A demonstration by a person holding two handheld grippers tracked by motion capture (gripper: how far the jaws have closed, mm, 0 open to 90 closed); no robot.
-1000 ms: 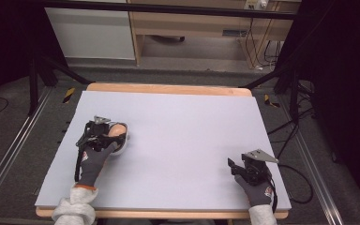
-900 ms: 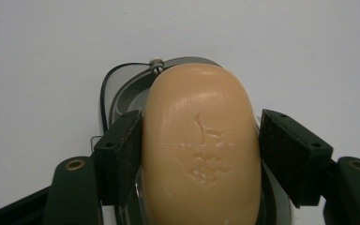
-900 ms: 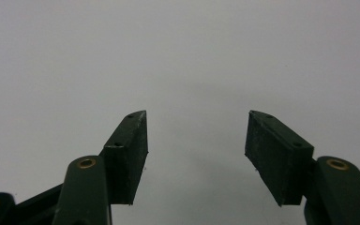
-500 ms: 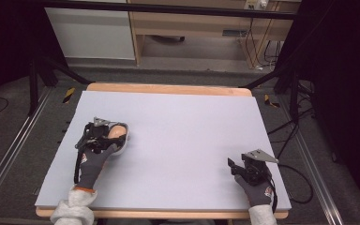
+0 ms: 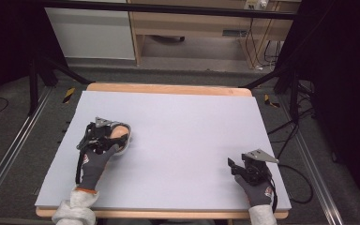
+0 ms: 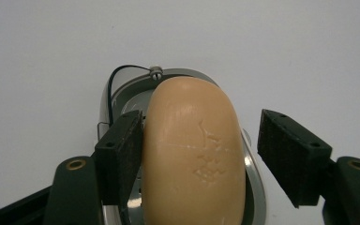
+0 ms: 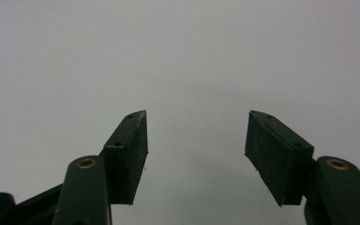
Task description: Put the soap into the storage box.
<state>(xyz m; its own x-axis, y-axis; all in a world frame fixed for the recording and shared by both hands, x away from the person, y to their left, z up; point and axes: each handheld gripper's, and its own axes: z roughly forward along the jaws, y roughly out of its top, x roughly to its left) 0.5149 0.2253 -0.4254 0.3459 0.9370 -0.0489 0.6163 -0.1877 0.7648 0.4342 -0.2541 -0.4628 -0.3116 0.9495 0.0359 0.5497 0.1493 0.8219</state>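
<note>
Soap bar [image 6: 192,154] lies between the jaws of the left gripper [image 6: 201,150], resting in a shiny metal dish [image 6: 117,93] on the grey table surface [image 5: 183,122]. Its long axis runs from the bottom of the left gripper view toward the upper centre, parallel to the jaws. The jaws stand apart: the left pad touches or nearly touches the bar's side, while the right pad sits clear of it, with a visible gap. In the high view, bar and dish sit at the left of the frame. The right gripper [image 5: 236,165] rests at the lower right, well apart, jaws spread and empty. The left gripper is nearer by far; closing should require only sideways travel.
</note>
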